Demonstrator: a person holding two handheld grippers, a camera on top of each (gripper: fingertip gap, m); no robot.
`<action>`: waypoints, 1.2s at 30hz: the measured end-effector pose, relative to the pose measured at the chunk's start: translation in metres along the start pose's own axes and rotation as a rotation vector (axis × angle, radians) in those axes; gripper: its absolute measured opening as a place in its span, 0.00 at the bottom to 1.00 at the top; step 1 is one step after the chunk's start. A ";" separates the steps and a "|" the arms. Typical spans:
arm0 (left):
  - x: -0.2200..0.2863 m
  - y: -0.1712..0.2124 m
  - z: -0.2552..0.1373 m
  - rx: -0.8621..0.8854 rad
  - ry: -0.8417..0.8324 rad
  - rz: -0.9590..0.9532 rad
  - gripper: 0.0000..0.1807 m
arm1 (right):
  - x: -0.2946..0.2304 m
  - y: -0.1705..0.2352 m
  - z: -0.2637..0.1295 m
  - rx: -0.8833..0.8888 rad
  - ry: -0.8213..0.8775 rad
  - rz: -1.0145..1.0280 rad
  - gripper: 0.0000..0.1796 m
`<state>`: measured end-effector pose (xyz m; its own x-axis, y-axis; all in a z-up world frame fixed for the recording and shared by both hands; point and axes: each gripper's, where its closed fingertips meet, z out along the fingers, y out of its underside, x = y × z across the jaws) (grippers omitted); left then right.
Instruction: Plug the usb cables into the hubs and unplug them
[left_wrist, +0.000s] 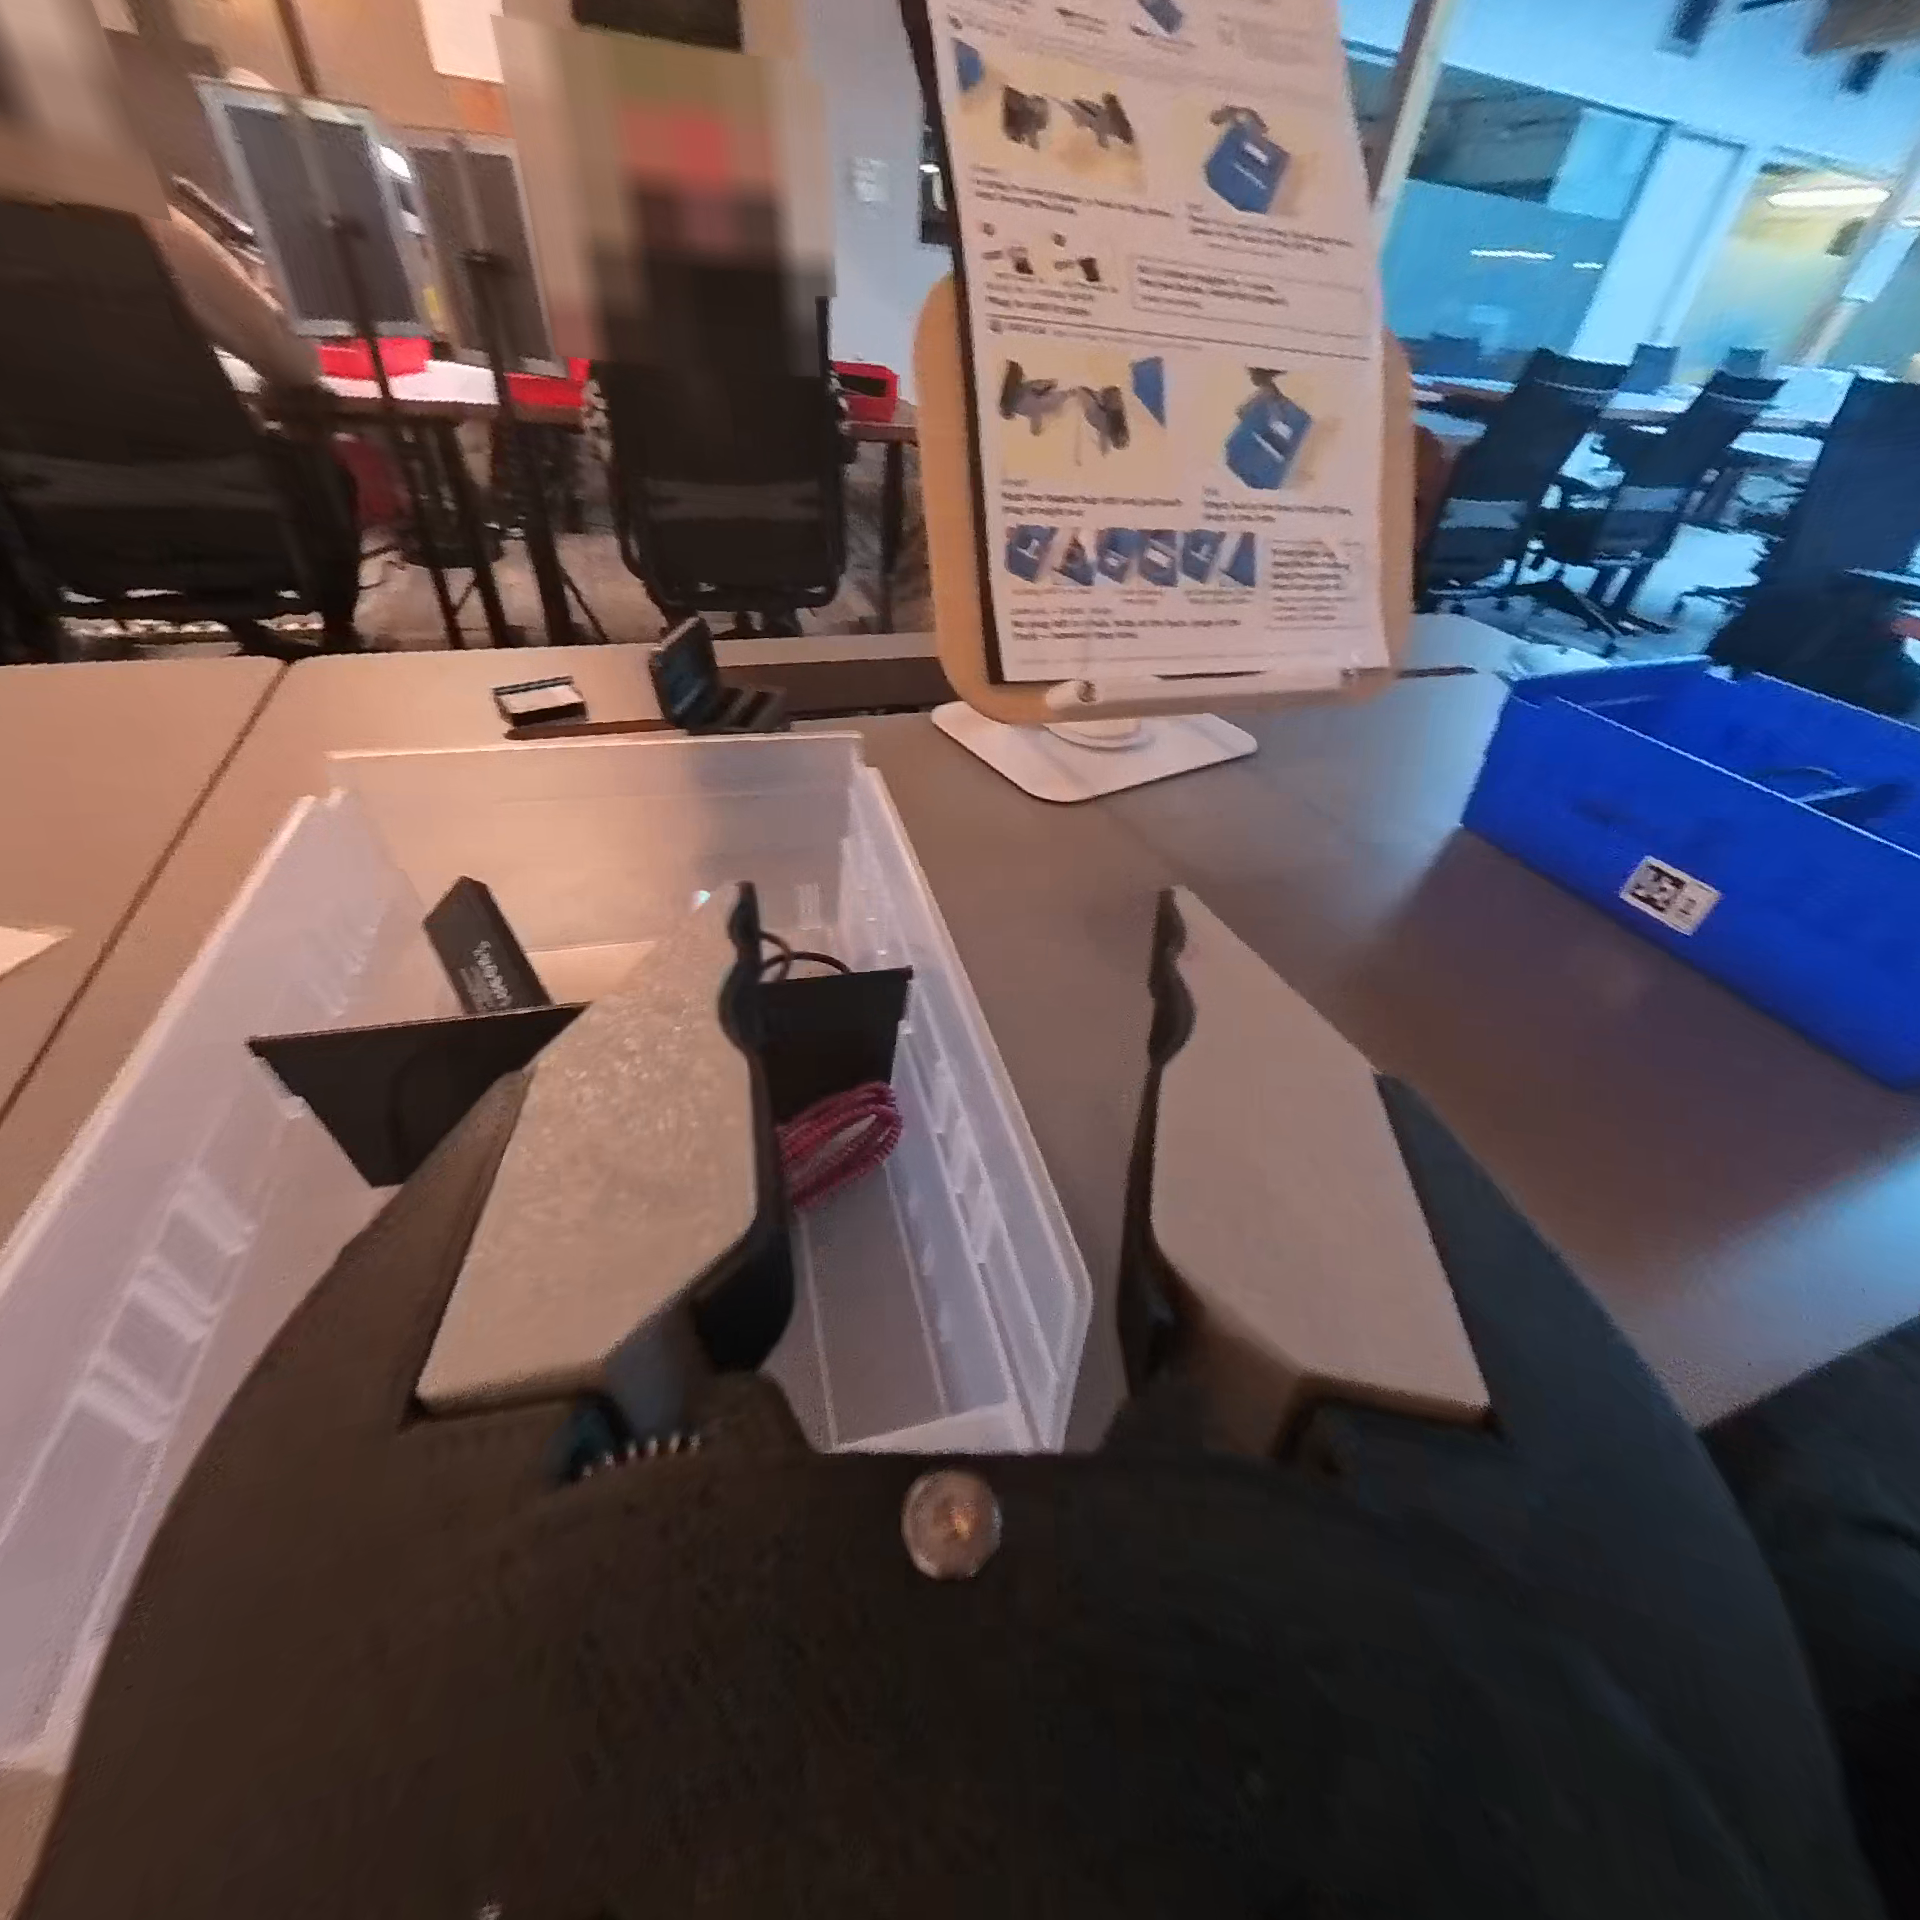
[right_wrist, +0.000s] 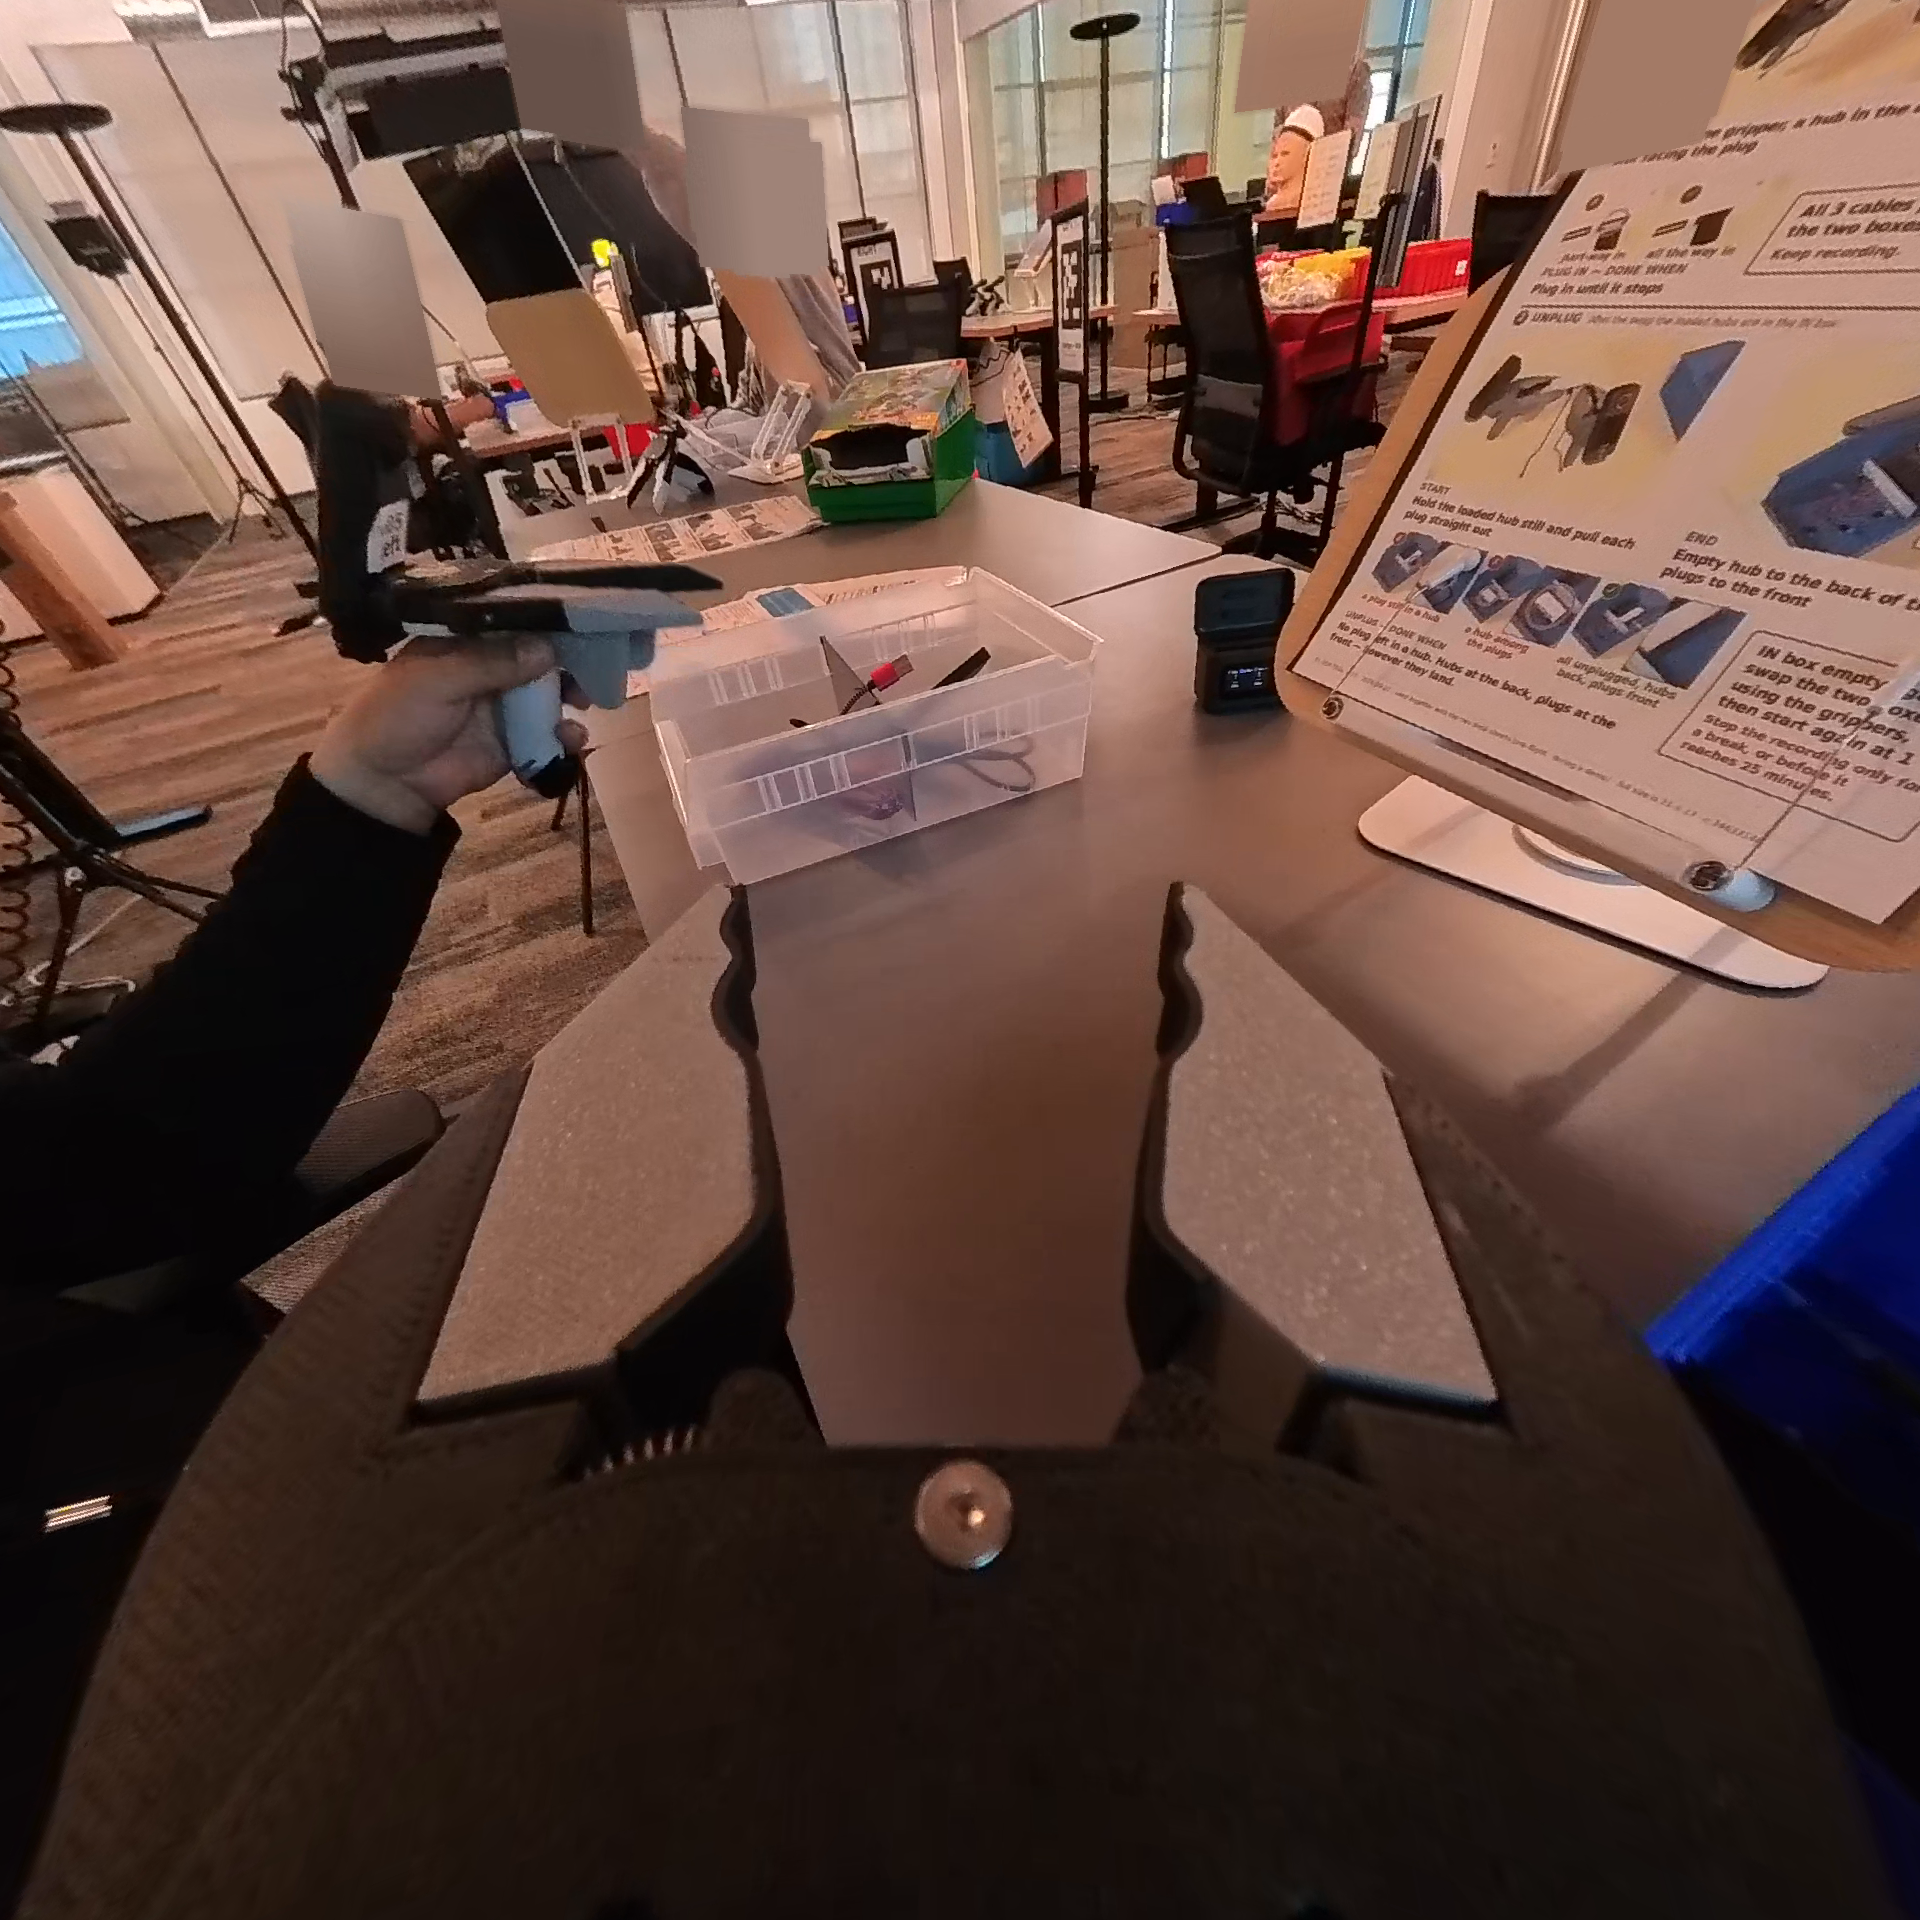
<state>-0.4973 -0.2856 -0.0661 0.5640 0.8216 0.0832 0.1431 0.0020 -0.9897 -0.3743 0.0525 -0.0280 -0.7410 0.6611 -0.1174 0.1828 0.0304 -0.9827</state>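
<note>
A clear plastic box (left_wrist: 966, 1226) with a black divider (left_wrist: 395, 1091) sits on the table under my left gripper (left_wrist: 951, 904). A black USB hub (left_wrist: 488, 961) leans in its far compartment. A coiled pink cable (left_wrist: 842, 1138) lies in the near compartment, partly hidden by my left finger. My left gripper is open and empty above the box's right wall. In the right wrist view the box (right_wrist: 883, 717) stands ahead, with a red-tipped plug (right_wrist: 888, 673) and dark cables inside. My right gripper (right_wrist: 951, 904) is open and empty above bare table. The left gripper (right_wrist: 582, 613) shows there, held in a hand left of the box.
A blue bin (left_wrist: 1704, 842) stands at the right and shows at the lower right of the right wrist view (right_wrist: 1808, 1299). An instruction sheet on a white-based stand (left_wrist: 1164, 395) is behind. A small black device (right_wrist: 1242, 639) and a small open case (left_wrist: 707, 691) sit near it. Across from one pair of fingers to the other is roughly 35 centimetres.
</note>
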 end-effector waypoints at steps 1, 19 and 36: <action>-0.003 -0.002 -0.001 0.008 -0.020 -0.005 0.43 | 0.000 0.000 0.000 0.000 -0.001 0.001 0.42; -0.039 -0.025 -0.017 0.168 -0.160 -0.137 0.58 | 0.000 0.004 0.004 -0.012 -0.003 0.000 0.42; -0.067 -0.008 -0.014 0.193 -0.126 -0.346 0.48 | 0.002 0.006 0.005 -0.025 0.009 -0.007 0.42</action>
<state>-0.5247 -0.3482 -0.0622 0.4034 0.8170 0.4120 0.1452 0.3875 -0.9104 -0.3782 0.0500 -0.0352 -0.7366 0.6675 -0.1088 0.1933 0.0536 -0.9797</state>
